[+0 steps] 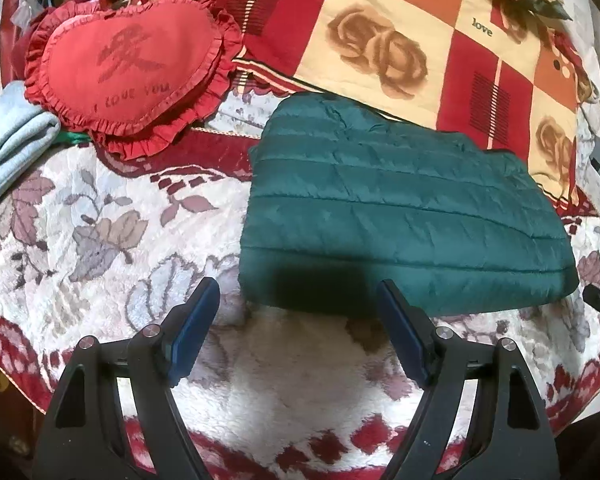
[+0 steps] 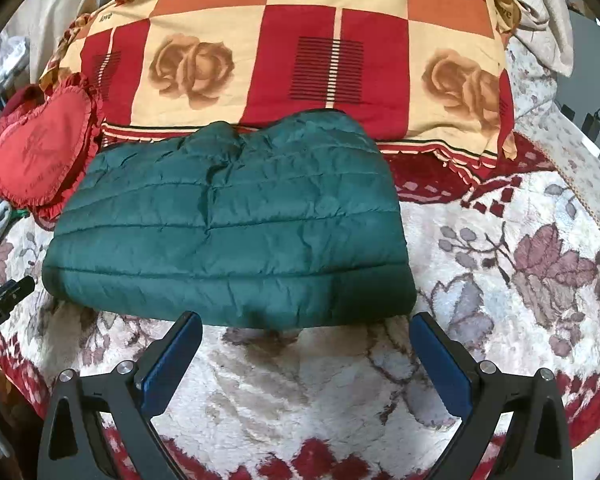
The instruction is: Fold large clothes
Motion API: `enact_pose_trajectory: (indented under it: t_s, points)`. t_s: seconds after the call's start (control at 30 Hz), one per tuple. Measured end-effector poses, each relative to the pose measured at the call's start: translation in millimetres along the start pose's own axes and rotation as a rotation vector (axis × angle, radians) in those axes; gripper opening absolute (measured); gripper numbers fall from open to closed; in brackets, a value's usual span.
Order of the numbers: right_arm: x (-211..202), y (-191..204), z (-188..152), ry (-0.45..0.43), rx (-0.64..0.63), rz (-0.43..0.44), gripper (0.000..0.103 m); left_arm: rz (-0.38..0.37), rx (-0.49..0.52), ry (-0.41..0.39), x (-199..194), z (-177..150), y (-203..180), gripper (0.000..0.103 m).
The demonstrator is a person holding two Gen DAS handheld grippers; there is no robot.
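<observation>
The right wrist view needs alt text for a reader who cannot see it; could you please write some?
A folded dark green quilted jacket lies on a floral fleece blanket, just beyond the open right hand-held gripper, which holds nothing. Behind it sit a red-and-cream rose-patterned quilt and, at left, a red heart-shaped pillow.

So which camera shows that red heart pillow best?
The left wrist view: the heart pillow lies whole and large, lettering readable. In the right wrist view the pillow sits small at the left edge, lettering blurred.

We see red heart pillow (image 1: 128,68) far left, checked rose quilt (image 2: 284,60) far, floral blanket (image 1: 100,232) beneath, pale blue cloth (image 1: 8,148) left.
</observation>
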State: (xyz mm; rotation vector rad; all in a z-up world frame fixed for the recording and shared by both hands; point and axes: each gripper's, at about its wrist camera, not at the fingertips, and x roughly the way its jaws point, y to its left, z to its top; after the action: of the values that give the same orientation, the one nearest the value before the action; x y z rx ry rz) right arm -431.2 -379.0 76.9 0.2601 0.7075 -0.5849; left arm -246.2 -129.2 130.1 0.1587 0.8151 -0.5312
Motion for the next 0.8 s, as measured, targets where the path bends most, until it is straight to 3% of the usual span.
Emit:
enact_pose_trajectory:
  t_s: [0.23,0.4,0.6,0.8]
  points:
    - [-0.5,10.9,-0.7,-0.008,-0.012,0.006,0.103,-0.011,0.035,-0.001,-2.2,-3.6,-15.3,0.081]
    - [3.2,-4.7,2.9,-0.015,0.004,-0.005,0.102,-0.024,0.022,0.003,3.5,-2.9,-10.1,0.081]
    - [23.4,-47.4,11.6,0.018,0.116,0.018,0.103,-0.076,-0.102,0.072,31.9,4.2,27.9,0.081]
    - [55.3,-72.8,20.9,0.061,0.177,0.089,0.103,-0.175,-0.217,0.096,54.1,12.9,57.4,0.081]
